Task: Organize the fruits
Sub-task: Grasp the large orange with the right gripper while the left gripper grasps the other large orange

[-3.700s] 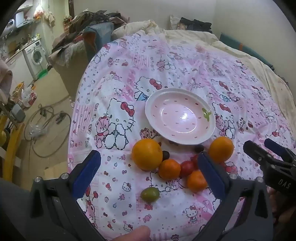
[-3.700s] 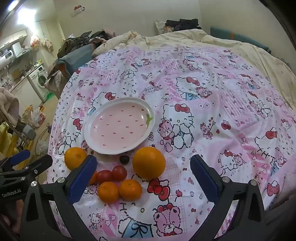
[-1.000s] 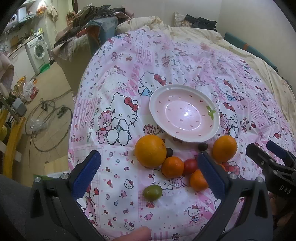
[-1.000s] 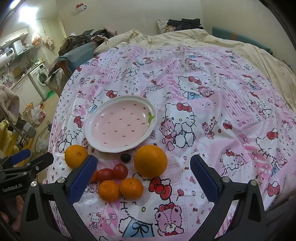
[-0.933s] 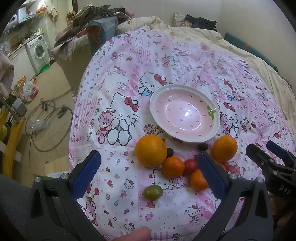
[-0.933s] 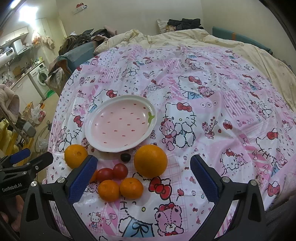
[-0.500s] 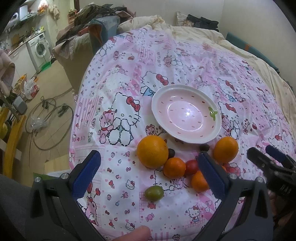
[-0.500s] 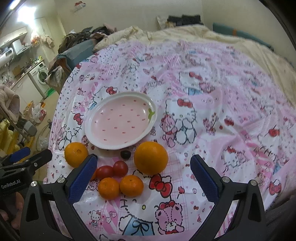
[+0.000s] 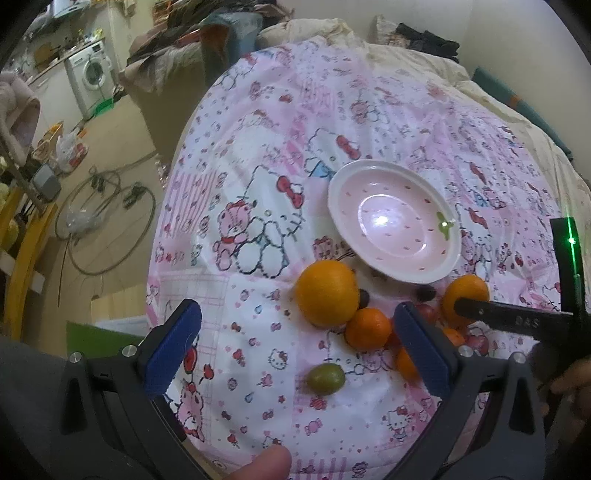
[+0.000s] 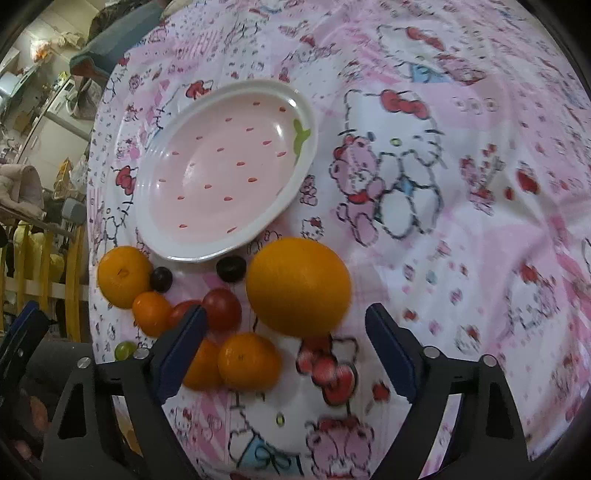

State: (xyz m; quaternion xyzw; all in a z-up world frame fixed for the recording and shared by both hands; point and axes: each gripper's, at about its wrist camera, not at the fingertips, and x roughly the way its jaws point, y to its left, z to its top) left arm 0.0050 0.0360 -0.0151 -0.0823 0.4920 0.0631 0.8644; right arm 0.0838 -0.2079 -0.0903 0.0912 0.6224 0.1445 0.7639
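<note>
An empty pink strawberry-print plate (image 10: 184,243) (image 9: 334,210) sits on the Hello Kitty sheet. In front of it lie a large orange (image 10: 298,286) (image 9: 326,293), a medium orange (image 10: 123,277) (image 9: 466,295), small tangerines (image 10: 249,360), red tomatoes (image 10: 221,308), two dark grapes (image 10: 231,268) and a green fruit (image 9: 326,378). My right gripper (image 10: 286,350) is open, low, just short of the large orange. My left gripper (image 9: 297,349) is open and empty above the green fruit.
The pink sheet (image 9: 258,147) covers a bed. Off its left edge the floor holds cables (image 9: 107,221), a washing machine (image 9: 92,81) and a yellow frame (image 9: 26,251). Piled clothes (image 9: 207,33) lie at the far end.
My right gripper has dropped and moved forward toward the large orange, which now looks much bigger. My left gripper has drifted slightly. No fruit has moved.
</note>
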